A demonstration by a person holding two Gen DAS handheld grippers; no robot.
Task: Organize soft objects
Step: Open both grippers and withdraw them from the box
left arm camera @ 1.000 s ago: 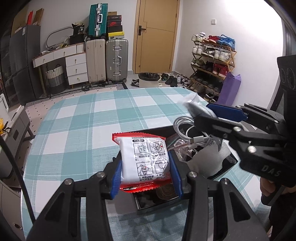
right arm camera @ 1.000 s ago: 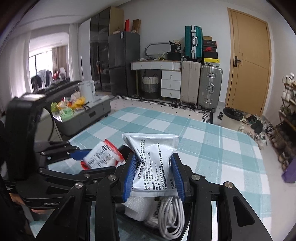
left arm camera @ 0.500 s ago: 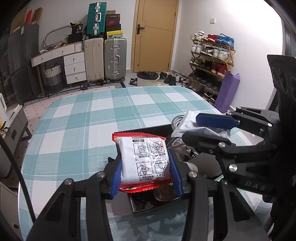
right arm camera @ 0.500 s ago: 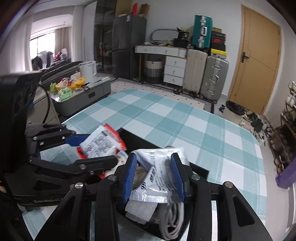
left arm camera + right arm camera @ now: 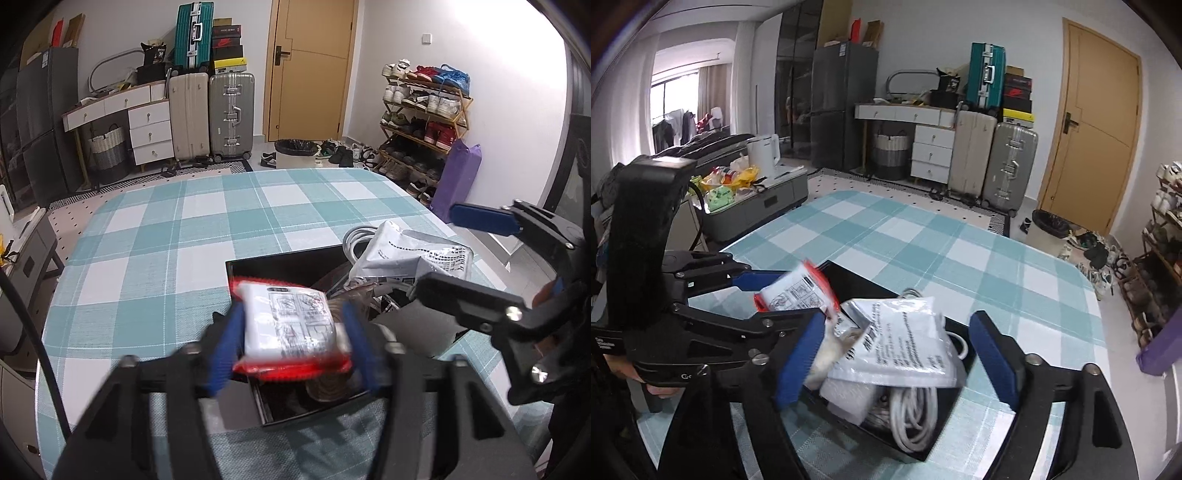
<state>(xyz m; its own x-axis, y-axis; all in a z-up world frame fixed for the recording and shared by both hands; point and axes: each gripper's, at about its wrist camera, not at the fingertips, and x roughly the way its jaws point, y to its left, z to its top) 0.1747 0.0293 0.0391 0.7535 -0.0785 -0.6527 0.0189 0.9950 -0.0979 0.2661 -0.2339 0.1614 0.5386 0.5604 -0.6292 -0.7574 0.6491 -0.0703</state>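
A box (image 5: pixel 849 275) sits on the table (image 5: pixel 923 236) near its front edge. In the box, a coiled cable (image 5: pixel 912 417) lies under a flat pouch (image 5: pixel 905 343). A second packet (image 5: pixel 288 325) hangs over the box's left part, left of the pouch.

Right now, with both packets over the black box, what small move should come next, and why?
Probably lift both grippers clear. The right gripper is opening and its grey packet already lies on the cables in the black box. The left gripper is opening too, with the red-edged packet between its pads above the box.
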